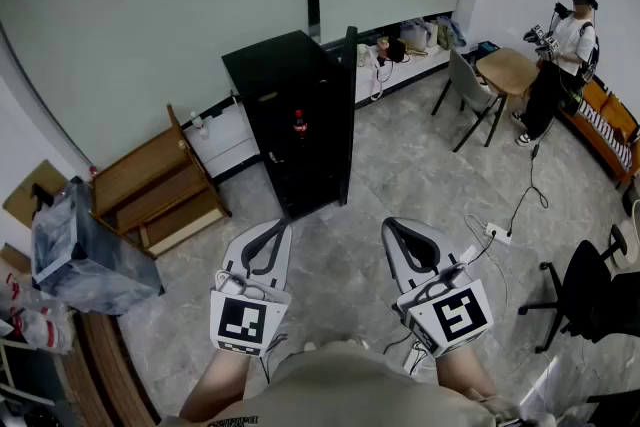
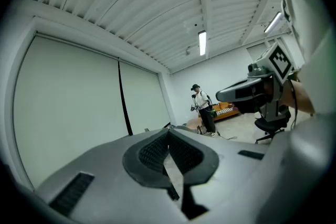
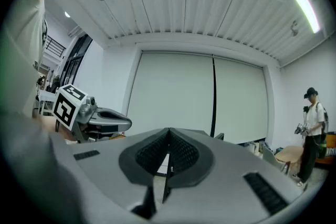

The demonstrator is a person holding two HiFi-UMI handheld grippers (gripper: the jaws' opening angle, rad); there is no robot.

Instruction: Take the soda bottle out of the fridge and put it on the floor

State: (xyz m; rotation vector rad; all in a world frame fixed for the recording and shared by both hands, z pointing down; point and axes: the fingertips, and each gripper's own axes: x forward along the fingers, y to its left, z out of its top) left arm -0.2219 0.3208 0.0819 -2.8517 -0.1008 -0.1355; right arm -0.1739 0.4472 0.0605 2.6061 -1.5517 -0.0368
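A soda bottle (image 1: 298, 126) with a red cap and label stands on a shelf inside the small black fridge (image 1: 290, 105), whose door (image 1: 347, 110) hangs open to the right. My left gripper (image 1: 272, 230) and right gripper (image 1: 395, 228) hover side by side over the floor in front of the fridge, well short of it. Both are shut with nothing between their tips. In the left gripper view the left gripper (image 2: 168, 134) points up at the wall and ceiling, and the right gripper (image 3: 168, 134) does the same in its own view. The fridge and bottle are hidden in both gripper views.
A wooden shelf unit (image 1: 155, 185) lies tilted left of the fridge, beside a plastic-wrapped bin (image 1: 80, 250). A person (image 1: 560, 65) stands at the far right by a round table (image 1: 508, 70) and chair (image 1: 470, 95). A power strip with cable (image 1: 497, 233) and an office chair (image 1: 590, 300) are at right.
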